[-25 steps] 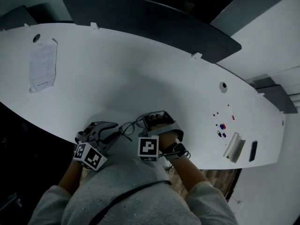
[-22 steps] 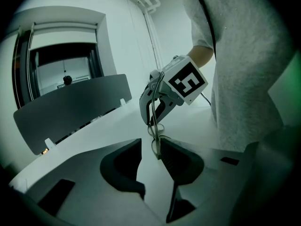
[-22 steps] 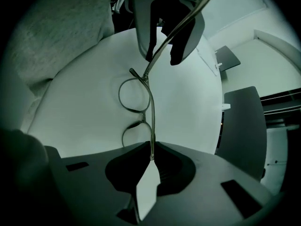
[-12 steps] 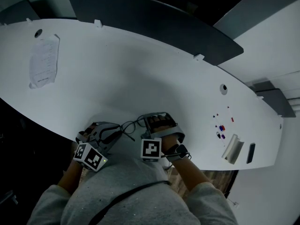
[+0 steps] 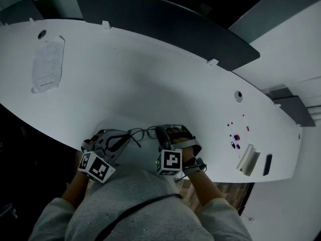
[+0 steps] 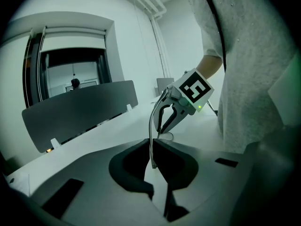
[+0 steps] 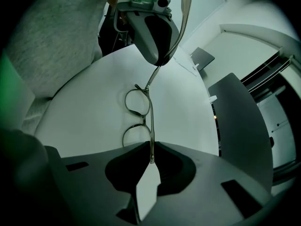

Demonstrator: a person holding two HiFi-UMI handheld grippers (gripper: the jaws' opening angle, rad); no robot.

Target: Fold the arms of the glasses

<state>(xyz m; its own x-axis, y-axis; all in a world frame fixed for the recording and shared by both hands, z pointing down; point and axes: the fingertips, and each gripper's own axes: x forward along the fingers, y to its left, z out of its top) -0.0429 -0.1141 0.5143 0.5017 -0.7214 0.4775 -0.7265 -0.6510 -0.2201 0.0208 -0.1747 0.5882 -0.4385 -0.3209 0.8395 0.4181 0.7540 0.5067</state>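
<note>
A pair of thin-rimmed glasses [image 5: 142, 132] hangs between my two grippers just above the near edge of the white table [image 5: 150, 74]. My left gripper [image 5: 126, 138] has one arm [image 6: 150, 140] between its jaws, which are closing onto it; the arm's tip pokes back past them. My right gripper [image 5: 160, 133] is shut on the other arm [image 7: 151, 145]. In the right gripper view the two round lenses [image 7: 137, 102] hang in front, and the far arm runs up into the left gripper [image 7: 162, 60]. The left gripper view shows the right gripper [image 6: 160, 131] ahead.
A printed sheet [image 5: 47, 64] lies at the table's far left. Small coloured items [image 5: 235, 137], a grey holder [image 5: 249, 158] and a dark phone [image 5: 271, 163] sit at the right end. A dark panel [image 5: 165, 24] lines the far edge. The person's grey shirt [image 5: 130, 200] is close behind.
The left gripper's jaws have closed from wide apart onto the glasses' arm. The right gripper has rolled, its marker cube shifting right. Both hands stay in place.
</note>
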